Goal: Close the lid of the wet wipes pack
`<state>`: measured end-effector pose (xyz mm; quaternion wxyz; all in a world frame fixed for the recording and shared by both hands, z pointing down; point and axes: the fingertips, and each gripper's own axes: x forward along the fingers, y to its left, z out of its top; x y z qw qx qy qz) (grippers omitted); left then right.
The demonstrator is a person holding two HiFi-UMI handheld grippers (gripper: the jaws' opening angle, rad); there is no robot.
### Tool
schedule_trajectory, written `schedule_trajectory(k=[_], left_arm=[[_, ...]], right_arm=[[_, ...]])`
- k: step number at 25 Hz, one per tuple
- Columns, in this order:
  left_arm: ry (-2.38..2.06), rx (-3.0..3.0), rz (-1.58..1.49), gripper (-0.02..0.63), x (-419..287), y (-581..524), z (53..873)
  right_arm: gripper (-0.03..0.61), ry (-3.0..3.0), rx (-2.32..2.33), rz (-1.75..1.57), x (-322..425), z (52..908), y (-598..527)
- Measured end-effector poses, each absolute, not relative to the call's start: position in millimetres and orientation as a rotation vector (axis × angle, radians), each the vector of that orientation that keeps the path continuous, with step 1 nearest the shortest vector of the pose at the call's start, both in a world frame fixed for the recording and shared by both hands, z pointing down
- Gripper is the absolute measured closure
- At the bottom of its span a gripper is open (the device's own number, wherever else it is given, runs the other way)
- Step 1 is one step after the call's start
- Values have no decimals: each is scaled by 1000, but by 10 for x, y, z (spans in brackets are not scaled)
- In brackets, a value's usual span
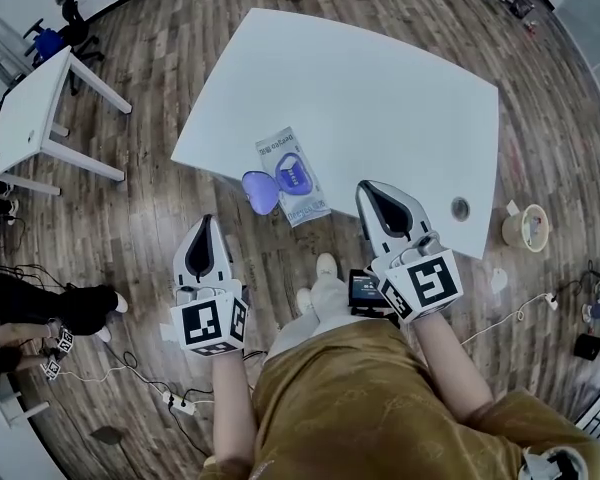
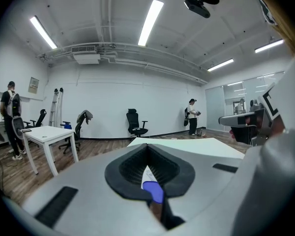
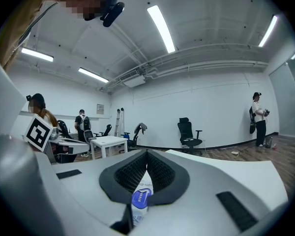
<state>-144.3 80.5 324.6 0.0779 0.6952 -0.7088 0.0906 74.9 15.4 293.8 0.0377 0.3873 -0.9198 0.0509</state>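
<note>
Table (image 1: 380, 98) holds wipes pack (image 1: 292, 176) beyond left gripper (image 1: 207, 224).

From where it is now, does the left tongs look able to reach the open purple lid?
Probably yes: the left tongs hang near the table edge, and nothing lies between them and the lid.

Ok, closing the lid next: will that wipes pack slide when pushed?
Probably yes: the wet wipes pack looks like a thin, glossy pouch lying flat on a smooth table. It is likely soft too, so pressing the open lid down may squash it.
</note>
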Motion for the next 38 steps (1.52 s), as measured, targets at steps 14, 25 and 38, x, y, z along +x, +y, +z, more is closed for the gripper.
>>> schedule_trajectory(k=[14, 25, 38], left_arm=[[-2108, 2039, 365, 617, -1387, 445, 3558], [-2097, 2028, 404, 615, -1494, 393, 3640], [-1972, 2074, 449, 617, -1723, 115, 3984]], right_arm=[[572, -2816, 1211, 183, 922, 3063, -246], [572, -2812, 1182, 218, 787, 3157, -338], [572, -2741, 1208, 241, 487, 3354, -614]])
